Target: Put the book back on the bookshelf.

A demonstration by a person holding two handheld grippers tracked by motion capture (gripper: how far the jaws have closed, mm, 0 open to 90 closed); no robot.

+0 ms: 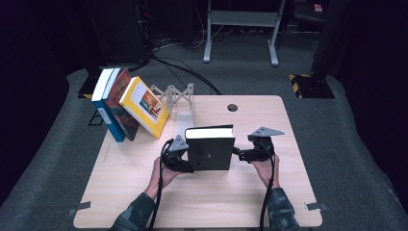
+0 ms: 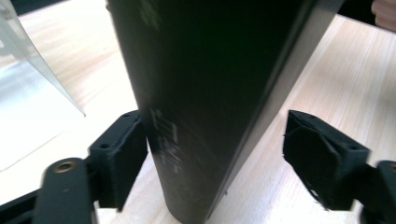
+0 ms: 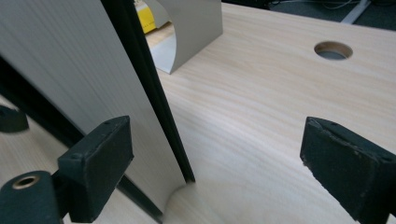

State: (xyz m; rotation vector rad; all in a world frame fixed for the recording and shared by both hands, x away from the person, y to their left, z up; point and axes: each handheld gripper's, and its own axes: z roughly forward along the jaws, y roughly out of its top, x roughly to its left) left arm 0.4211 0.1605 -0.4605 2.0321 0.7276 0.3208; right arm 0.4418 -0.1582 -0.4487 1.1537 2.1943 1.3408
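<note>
A black book (image 1: 210, 151) stands upright on the wooden table (image 1: 269, 202), pages up, near the middle. My left gripper (image 1: 188, 166) is at its left edge. In the left gripper view the book's spine (image 2: 205, 93) stands between the jaws of that gripper (image 2: 220, 158): the left pad (image 2: 119, 158) lies against it and the right pad (image 2: 322, 158) stands apart. My right gripper (image 1: 237, 154) is at the book's right edge. There its jaws (image 3: 222, 163) stand wide; the book's page edge (image 3: 60, 70) is beside the left pad (image 3: 98, 163).
Three books, blue (image 1: 103, 103), red (image 1: 118, 103) and yellow (image 1: 143, 106), lean together at the table's back left. A grey folding stand (image 1: 175, 98) stands behind the black book. A round cable hole (image 1: 232, 107) is at the back middle.
</note>
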